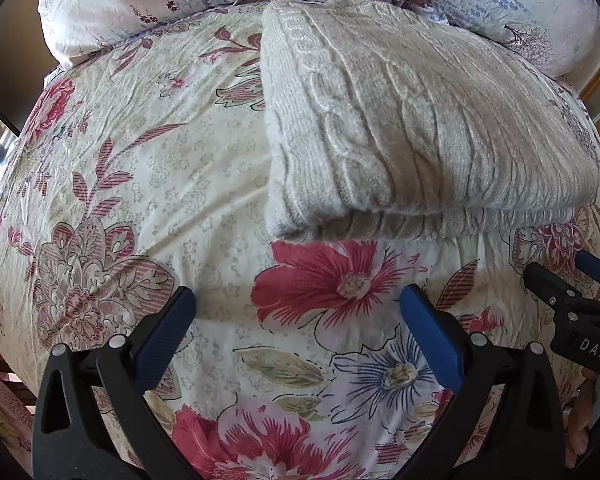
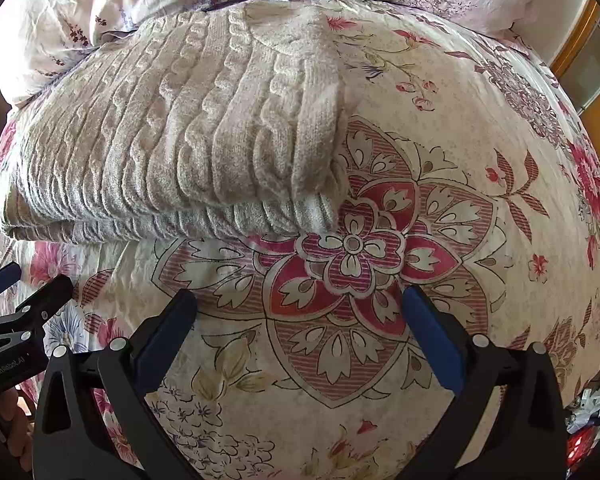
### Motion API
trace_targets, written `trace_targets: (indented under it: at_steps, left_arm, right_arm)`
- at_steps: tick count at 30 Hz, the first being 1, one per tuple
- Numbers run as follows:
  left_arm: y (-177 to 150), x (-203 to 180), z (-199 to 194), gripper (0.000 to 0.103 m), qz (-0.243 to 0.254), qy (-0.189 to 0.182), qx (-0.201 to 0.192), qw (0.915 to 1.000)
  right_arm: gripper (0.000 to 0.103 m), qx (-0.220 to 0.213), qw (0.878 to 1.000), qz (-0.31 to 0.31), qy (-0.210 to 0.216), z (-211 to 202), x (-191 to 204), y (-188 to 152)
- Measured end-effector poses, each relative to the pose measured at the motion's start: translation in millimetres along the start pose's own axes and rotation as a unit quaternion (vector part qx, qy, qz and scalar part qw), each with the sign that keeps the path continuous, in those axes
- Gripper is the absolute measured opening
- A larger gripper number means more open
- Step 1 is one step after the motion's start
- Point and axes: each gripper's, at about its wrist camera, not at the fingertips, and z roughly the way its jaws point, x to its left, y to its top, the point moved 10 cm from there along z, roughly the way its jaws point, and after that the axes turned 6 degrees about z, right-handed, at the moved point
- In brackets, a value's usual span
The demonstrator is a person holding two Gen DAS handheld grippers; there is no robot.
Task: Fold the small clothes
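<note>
Both our left gripper (image 1: 298, 300) and right gripper (image 2: 300, 300) hang released, near the folded sweater (image 1: 412, 128) on the bed (image 1: 160, 160).

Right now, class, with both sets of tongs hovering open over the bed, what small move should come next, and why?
Probably ease both tongs back. The cream cable-knit sweater already lies folded in a neat rectangle on the floral bedsheet, layers stacked at its near edge. The left tongs and right tongs are open, empty and short of it, so nothing looks left to grip.
</note>
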Motion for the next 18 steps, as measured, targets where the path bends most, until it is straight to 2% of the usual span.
trace_targets:
  at_steps: [11,18]
  left_arm:
    - [2.3,0.8,3.8,0.101,-0.017,0.001,0.039,0.9991]
    - [5.0,2.7,5.6,0.101,-0.016,0.000,0.040,0.9991]
  right_arm:
    - [0.102,0.009,1.000,0.001,-0.003,3.2,0.6,0.8]
    - [0.102,0.009,1.000,0.001,-0.003,3.2,0.6,0.8]
